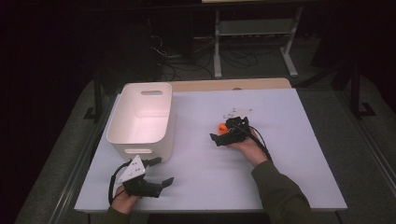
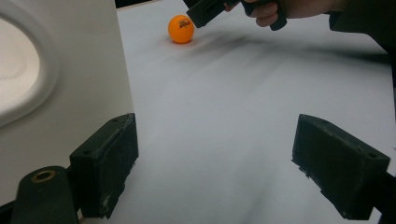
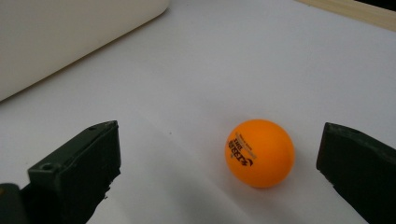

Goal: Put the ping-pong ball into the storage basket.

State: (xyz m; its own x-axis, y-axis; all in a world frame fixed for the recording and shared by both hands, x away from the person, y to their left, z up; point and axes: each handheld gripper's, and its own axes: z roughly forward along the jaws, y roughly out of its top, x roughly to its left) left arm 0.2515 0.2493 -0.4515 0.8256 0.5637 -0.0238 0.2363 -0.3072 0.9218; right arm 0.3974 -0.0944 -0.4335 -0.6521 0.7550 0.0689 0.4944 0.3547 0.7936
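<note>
An orange ping-pong ball point(image 1: 222, 126) point(image 2: 181, 29) point(image 3: 259, 153) with black print lies on the white table point(image 1: 280, 154), right of centre. My right gripper point(image 1: 222, 131) point(image 3: 224, 172) is open around it, low over the table. The ball sits between the jaws, closer to the right one, and touches neither. In the left gripper view the right gripper point(image 2: 205, 11) shows at the top, beside the ball. My left gripper point(image 1: 162, 171) point(image 2: 215, 172) stands open and holds nothing near the front left of the table, just by the front wall of the white bin point(image 1: 140, 116) point(image 2: 70, 70) point(image 3: 60, 37).
The bin has handle cut-outs, and nothing shows inside it. A small pale flat object point(image 1: 237, 112) lies just behind the ball. A wooden strip point(image 1: 233, 85) point(image 3: 355, 9) runs along the table's far edge. Desk legs and cables stand beyond it.
</note>
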